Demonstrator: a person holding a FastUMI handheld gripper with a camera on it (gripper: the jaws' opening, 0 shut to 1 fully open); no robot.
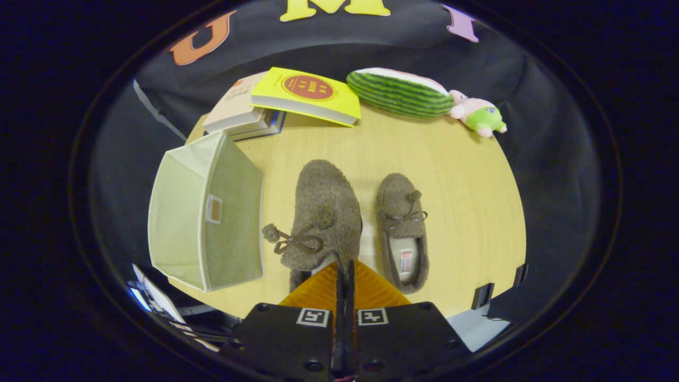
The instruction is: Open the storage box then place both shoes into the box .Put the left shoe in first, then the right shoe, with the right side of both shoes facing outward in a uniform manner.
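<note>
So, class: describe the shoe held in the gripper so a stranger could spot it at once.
Start at the pale fabric storage box on the wooden table. The fuzzy brown slipper beside it is the one; the gripper is shut on its heel, unlike its free twin slipper.

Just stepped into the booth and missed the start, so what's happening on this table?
A hand-held gripper is lifting the left shoe, its fingers pinched shut on the heel rim. The right shoe sits on the wooden table beside it. The fabric storage box stands open just left of the shoes, with nothing in it yet. Books, a watermelon plush and a small plush toy lie beyond.
</note>
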